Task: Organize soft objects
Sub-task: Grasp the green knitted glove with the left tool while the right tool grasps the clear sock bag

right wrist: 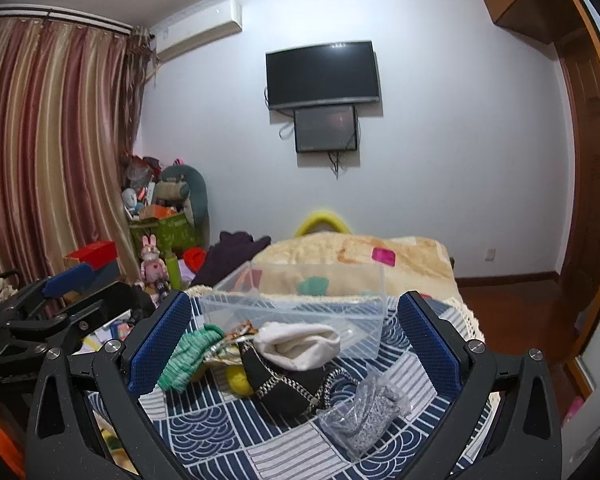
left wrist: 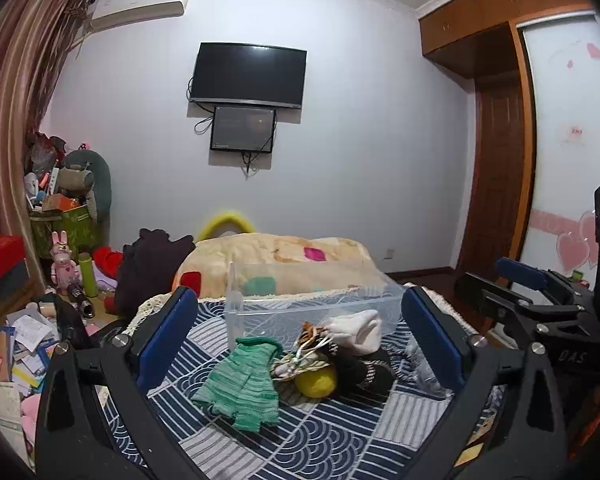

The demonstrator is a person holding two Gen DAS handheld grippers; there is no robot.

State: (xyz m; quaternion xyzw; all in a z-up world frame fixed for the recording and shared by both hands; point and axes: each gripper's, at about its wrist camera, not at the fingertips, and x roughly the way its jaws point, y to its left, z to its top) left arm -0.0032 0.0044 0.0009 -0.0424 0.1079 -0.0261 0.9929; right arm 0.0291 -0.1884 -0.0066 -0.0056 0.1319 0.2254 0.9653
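A pile of soft things lies on a blue-and-white patterned cloth: green knitted gloves, a yellow ball, a white cloth, a black item with a chain and a clear bag of grey stuff. A clear plastic box stands empty just behind the pile. My left gripper is open and empty, its blue pads either side of the pile. My right gripper is open and empty too, above the pile; it also shows at the right of the left wrist view.
A cream quilt lies folded behind the box. To the left the floor is cluttered with papers, boxes, a pink rabbit toy and a green bin. A wooden wardrobe stands on the right.
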